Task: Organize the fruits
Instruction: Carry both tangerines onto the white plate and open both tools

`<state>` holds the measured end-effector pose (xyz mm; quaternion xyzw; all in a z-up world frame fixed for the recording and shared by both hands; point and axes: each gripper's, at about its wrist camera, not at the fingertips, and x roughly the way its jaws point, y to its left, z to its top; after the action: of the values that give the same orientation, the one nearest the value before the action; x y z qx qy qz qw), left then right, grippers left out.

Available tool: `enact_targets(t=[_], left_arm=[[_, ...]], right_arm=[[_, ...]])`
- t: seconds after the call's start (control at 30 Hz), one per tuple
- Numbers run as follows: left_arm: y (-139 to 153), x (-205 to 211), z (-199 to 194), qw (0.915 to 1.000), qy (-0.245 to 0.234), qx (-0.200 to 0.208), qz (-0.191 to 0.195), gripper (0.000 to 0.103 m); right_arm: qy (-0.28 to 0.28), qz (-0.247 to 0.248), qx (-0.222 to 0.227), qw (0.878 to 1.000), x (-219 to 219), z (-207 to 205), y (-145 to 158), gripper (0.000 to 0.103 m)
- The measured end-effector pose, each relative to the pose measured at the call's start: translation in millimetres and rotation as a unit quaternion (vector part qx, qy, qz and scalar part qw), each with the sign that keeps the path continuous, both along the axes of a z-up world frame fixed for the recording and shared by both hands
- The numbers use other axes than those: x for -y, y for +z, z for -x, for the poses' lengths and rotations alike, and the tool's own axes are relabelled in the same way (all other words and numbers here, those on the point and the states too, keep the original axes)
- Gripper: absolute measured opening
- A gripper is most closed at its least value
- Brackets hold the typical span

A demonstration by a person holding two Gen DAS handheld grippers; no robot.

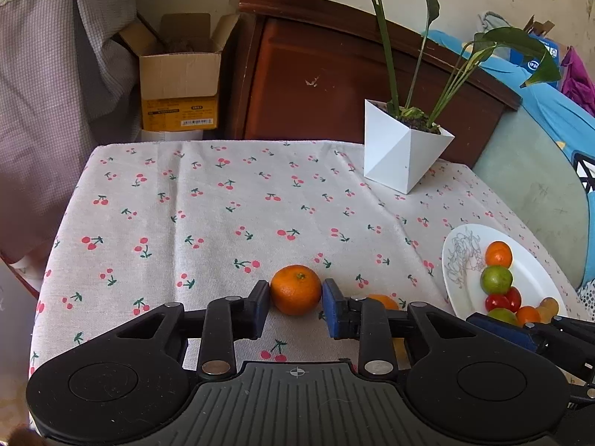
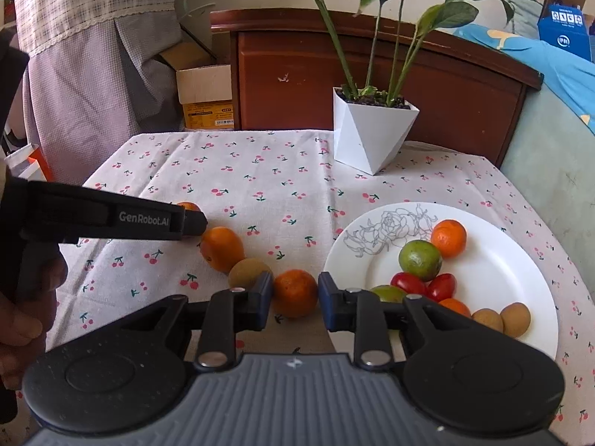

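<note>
In the left wrist view my left gripper [image 1: 296, 297] is shut on a mandarin [image 1: 295, 289], its pads touching both sides, low over the cherry tablecloth. In the right wrist view my right gripper [image 2: 295, 293] is shut on another mandarin [image 2: 295, 292] just left of the white plate [image 2: 520, 271]. The plate holds a mandarin [image 2: 449, 238], a green lime [image 2: 420, 255], red tomatoes [image 2: 408, 283], two brown fruits [image 2: 515, 319] and more. Loose on the cloth lie an orange [image 2: 222, 248] and a brown fruit [image 2: 247, 273]. The left gripper's arm [image 2: 111, 219] shows at left.
A white faceted pot with a plant [image 2: 368, 132] stands at the table's back right. A wooden headboard [image 2: 297, 74] and a cardboard box [image 1: 178, 74] are behind the table. A bed with blue bedding [image 1: 550, 119] is to the right.
</note>
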<state>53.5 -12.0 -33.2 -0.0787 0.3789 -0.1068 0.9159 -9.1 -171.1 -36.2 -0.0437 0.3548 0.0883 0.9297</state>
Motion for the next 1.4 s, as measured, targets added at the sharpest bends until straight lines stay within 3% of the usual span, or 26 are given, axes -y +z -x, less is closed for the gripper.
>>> enact_targets(t=[0.43,0.63,0.73,0.87,1.07,1.2,1.4], left_arm=[[15,-1,5,0.9996,0.003,0.023,0.013,0.028],[34,14,11,0.9975,-0.032,0.056,0.028,0.028],[39,29,13,0.9949,-0.066,0.059,0.05,0.028],[41,54,19,0.9908,-0.108,0.064,0.051,0.028],[35,90,30,0.9843,-0.16,0.053,0.052,0.028],[28,111,41,0.9785,-0.194,0.049,0.049,0.028],[18,120,46,0.9767,-0.208,0.04,0.035,0.028]], right_arm=[[-0.019,-0.045,0.025,0.998,12,3,21,0.026],[-0.066,-0.086,0.054,0.993,43,5,43,0.026],[-0.109,-0.109,0.065,0.986,66,7,51,0.026],[-0.163,-0.139,0.073,0.974,95,10,55,0.026],[-0.239,-0.197,0.051,0.95,130,11,43,0.026],[-0.267,-0.23,0.036,0.935,144,12,35,0.026],[-0.282,-0.237,0.02,0.929,146,12,27,0.027]])
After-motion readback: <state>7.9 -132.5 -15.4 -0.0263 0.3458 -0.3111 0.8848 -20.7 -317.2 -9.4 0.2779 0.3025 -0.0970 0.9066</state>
